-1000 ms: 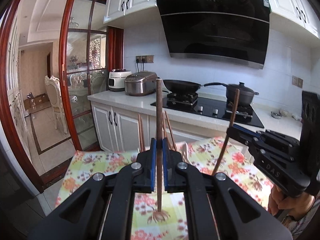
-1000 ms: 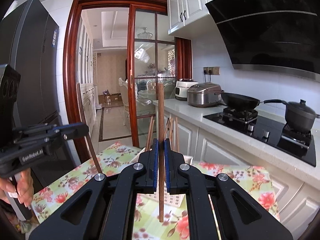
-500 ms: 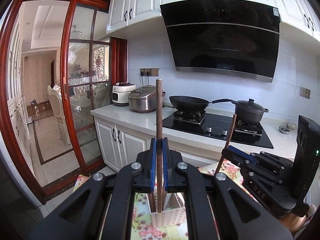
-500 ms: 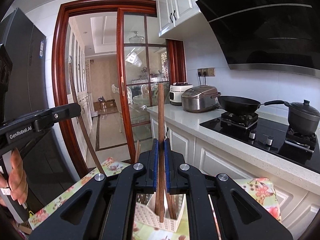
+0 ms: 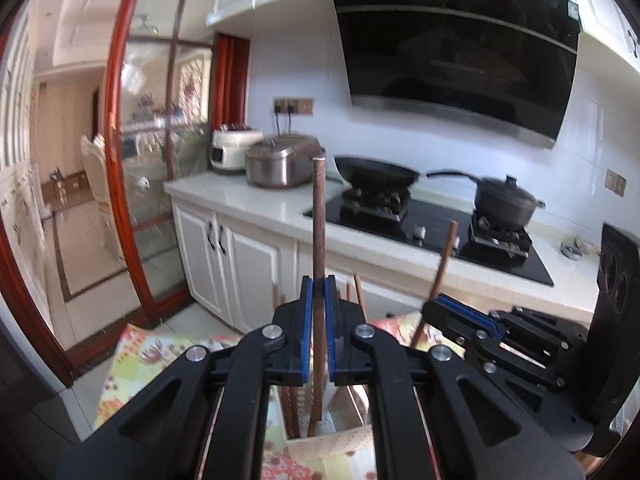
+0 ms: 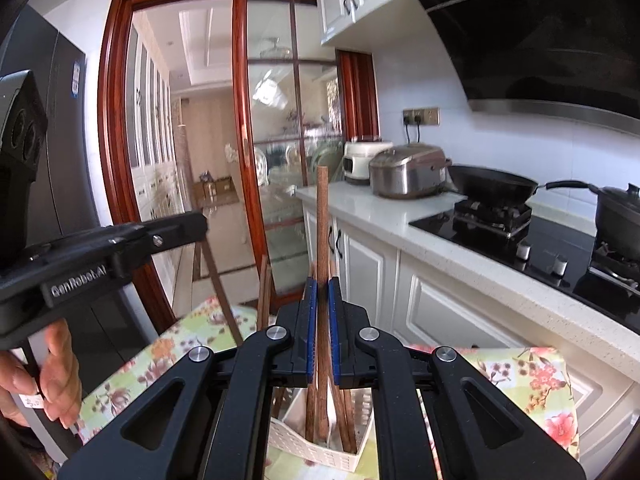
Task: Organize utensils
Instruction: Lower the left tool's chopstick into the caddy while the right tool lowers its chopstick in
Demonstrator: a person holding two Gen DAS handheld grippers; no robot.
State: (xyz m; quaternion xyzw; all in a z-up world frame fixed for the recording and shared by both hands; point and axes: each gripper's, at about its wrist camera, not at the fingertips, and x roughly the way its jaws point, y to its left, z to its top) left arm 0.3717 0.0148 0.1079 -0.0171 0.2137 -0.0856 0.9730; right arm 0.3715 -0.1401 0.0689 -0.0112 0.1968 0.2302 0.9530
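Chopstick (image 5: 319, 216) clamped upright in left gripper (image 5: 319, 304) fingers; right gripper (image 6: 322, 300) fingers pinch another chopstick (image 6: 322, 220). Both hover over white holder basket (image 6: 320, 446) on floral desk (image 6: 532, 380). Several chopsticks already inside; these two not yet dropped.

Each camera sits just behind its own claw, looking forward along the fingers and slightly down. The left view faces the stove (image 5: 432, 224) and the right claw (image 5: 460, 320) close by; the right view faces the glass door (image 6: 280, 160), the left claw (image 6: 192, 224) alongside. Both share the white basket (image 6: 320, 448), the floral desk (image 6: 532, 380) and the rice cooker (image 5: 280, 164).
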